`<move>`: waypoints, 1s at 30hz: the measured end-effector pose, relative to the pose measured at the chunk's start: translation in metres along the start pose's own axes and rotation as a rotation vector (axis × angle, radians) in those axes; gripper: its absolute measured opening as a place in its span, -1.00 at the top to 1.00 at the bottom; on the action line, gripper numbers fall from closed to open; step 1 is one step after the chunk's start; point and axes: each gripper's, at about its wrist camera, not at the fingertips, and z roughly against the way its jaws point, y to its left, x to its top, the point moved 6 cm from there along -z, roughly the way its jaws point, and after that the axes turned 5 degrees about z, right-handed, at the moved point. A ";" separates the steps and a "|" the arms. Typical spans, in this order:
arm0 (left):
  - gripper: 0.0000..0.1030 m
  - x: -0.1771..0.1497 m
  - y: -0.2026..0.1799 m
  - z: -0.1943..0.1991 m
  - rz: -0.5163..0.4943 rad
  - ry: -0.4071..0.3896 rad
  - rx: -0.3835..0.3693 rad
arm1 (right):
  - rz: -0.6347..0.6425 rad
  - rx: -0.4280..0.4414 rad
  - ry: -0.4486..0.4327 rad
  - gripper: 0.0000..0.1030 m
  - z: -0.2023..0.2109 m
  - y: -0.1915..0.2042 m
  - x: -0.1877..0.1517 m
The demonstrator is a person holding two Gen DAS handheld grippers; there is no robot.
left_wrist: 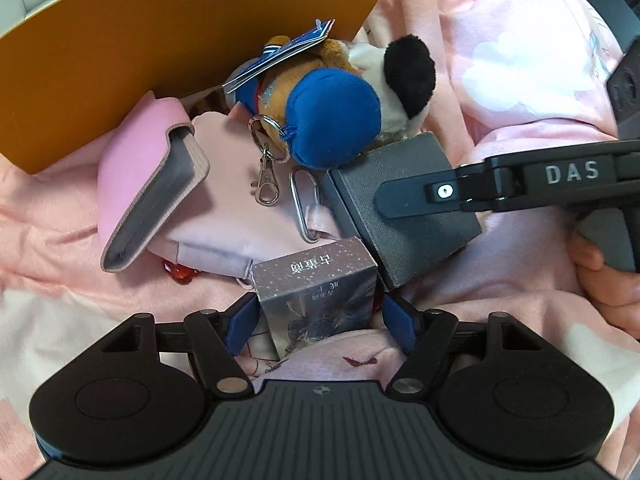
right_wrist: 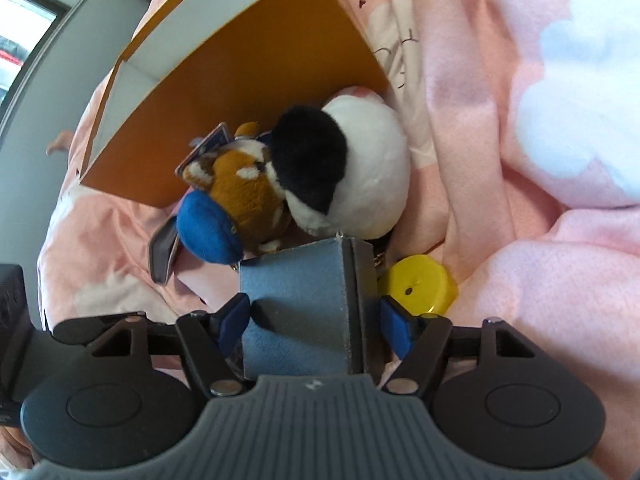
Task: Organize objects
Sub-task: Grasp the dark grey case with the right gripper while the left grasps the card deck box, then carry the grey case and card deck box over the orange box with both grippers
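My left gripper [left_wrist: 320, 320] points down over a silver card box [left_wrist: 316, 280] that stands between its blue pads; a gap shows at the right pad, so it is open. My right gripper [right_wrist: 316, 322] straddles a grey box [right_wrist: 296, 312]: the left pad lies against it and a thin gap shows at the right pad, so it is open. In the left wrist view one of its fingers [left_wrist: 404, 198] crosses the grey box [left_wrist: 400, 184]. A brown plush with a blue cap [left_wrist: 332, 112] and a black-and-white plush [right_wrist: 360, 168] lie by an orange box [right_wrist: 248, 92].
A pink case [left_wrist: 148, 196], a key clasp [left_wrist: 266, 184], a wire clip [left_wrist: 306, 204] and red beads [left_wrist: 180, 272] lie on a rumpled pink blanket [left_wrist: 520, 60]. A yellow round lid [right_wrist: 420, 284] sits right of the grey box. A hand [left_wrist: 608, 280] holds the right gripper.
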 end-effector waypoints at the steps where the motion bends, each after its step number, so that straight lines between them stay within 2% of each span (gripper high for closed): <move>1: -0.59 0.000 -0.001 -0.001 0.010 0.003 0.004 | -0.003 -0.001 -0.008 -0.20 0.003 0.000 0.000; 6: -0.59 0.001 -0.007 -0.005 0.039 0.006 0.035 | 0.006 0.008 -0.049 0.13 0.023 0.005 0.003; 7: -0.54 0.001 -0.007 -0.006 0.044 0.005 0.037 | 0.014 0.008 -0.054 0.18 0.028 0.007 0.004; 8: -0.41 0.001 -0.008 -0.007 0.050 0.004 0.042 | 0.025 0.007 -0.060 0.20 0.031 0.009 0.004; 9: -0.39 0.001 -0.008 -0.007 0.058 0.003 0.041 | 0.036 0.005 -0.068 0.24 0.035 0.011 0.004; 15: -0.35 -0.002 -0.012 0.005 0.072 -0.032 0.032 | 0.109 -0.018 -0.111 0.25 0.057 0.018 0.008; 19: -0.34 -0.004 -0.011 0.025 0.095 -0.075 -0.009 | 0.146 -0.027 -0.137 0.25 0.070 0.022 0.007; 21: -0.34 -0.005 -0.012 0.037 0.102 -0.103 -0.024 | 0.160 -0.027 -0.153 0.25 0.076 0.024 0.009; 24: -0.34 -0.004 -0.015 0.056 0.096 -0.165 -0.007 | 0.187 -0.025 -0.189 0.26 0.087 0.030 0.015; 25: -0.34 -0.001 0.002 0.068 0.094 -0.187 0.002 | 0.196 -0.021 -0.202 0.26 0.090 0.033 0.018; 27: -0.34 0.006 0.007 0.086 0.096 -0.225 0.011 | 0.212 -0.011 -0.231 0.26 0.097 0.039 0.024; 28: -0.33 -0.007 0.012 0.096 0.098 -0.241 0.012 | 0.223 -0.008 -0.248 0.26 0.101 0.042 0.028; 29: -0.33 -0.006 0.019 0.101 0.099 -0.255 0.014 | 0.235 -0.006 -0.265 0.26 0.105 0.045 0.032; 30: -0.34 0.003 0.030 0.106 0.101 -0.265 0.015 | 0.247 -0.004 -0.283 0.27 0.109 0.048 0.038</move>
